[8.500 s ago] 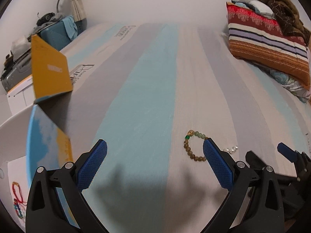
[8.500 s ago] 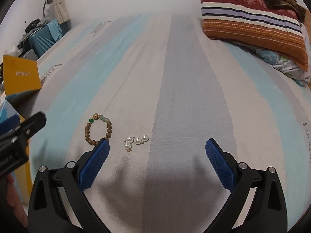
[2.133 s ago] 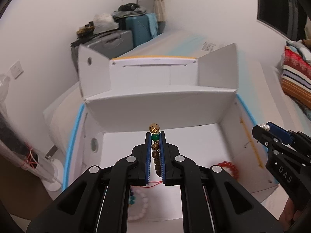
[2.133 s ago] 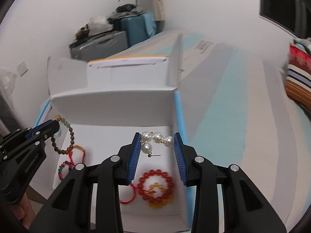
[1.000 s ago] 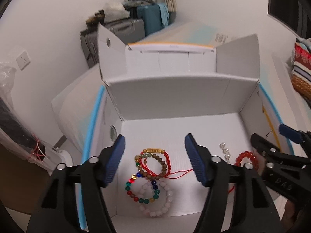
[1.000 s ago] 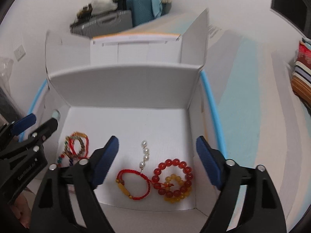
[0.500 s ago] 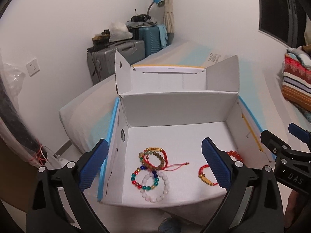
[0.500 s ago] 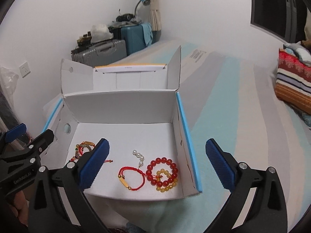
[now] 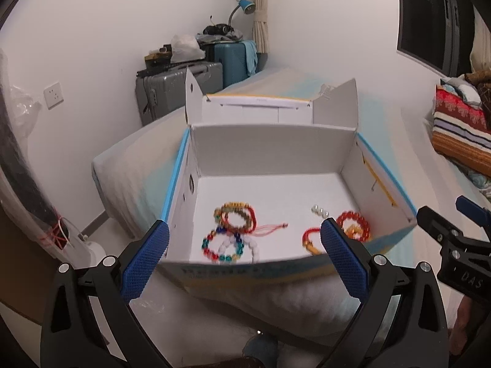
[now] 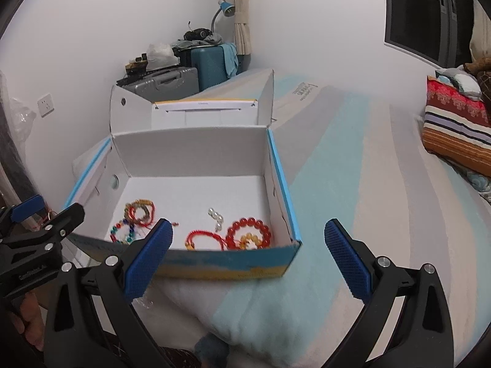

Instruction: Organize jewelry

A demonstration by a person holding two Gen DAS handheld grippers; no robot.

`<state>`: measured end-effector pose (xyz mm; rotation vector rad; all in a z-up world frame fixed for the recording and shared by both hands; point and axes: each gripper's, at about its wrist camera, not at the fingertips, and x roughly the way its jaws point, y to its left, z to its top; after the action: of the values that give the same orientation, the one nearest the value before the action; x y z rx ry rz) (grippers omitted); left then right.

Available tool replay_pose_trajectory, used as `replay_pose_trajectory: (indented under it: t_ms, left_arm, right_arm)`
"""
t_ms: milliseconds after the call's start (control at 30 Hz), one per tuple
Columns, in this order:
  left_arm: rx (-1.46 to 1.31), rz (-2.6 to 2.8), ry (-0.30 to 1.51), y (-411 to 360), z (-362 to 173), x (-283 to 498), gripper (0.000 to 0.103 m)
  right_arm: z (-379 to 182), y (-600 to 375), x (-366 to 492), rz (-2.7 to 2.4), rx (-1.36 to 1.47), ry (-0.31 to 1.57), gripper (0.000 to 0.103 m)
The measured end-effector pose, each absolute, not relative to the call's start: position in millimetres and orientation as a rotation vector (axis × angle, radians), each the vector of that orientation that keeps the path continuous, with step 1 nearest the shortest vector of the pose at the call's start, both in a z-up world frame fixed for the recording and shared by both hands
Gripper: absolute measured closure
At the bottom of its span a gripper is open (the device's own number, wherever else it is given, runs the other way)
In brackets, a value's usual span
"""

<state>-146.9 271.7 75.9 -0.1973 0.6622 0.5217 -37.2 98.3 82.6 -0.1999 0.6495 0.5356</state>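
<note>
— Both grippers first: we held the left gripper (image 9: 244, 257) with its blue pads spread wide and nothing between them, back from the near edge of the open white cardboard box (image 9: 270, 141). Did we have the right gripper (image 10: 247, 260) the same?

— We did: gaping, empty, just short of the box's near right corner.

— Where did we see the jewelry?

— All on the box floor. Toward the near left corner lay the brown wooden bead bracelet (image 9: 237, 213) tangled with a red cord, touching the multicoloured glass bead bracelet (image 9: 222, 245). Near the right wall we saw the short string of white pearls (image 10: 215, 218), just beside the big red bead bracelet (image 10: 249, 233) and the red cord bracelet (image 10: 201, 238).

— And the box?

— It sat at the corner of the striped blue and grey bed (image 10: 353, 168).
</note>
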Motion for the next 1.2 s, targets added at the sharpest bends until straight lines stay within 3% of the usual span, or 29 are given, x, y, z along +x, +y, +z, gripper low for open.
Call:
replay_pose_trajectory:
  t_ms: [1200]
  left_arm:
    - [-0.183,0.531,0.677,255,70,-153,0.006]
  right_arm:
    - [76,88,-49,0.527,-0.186,0.651,0.008]
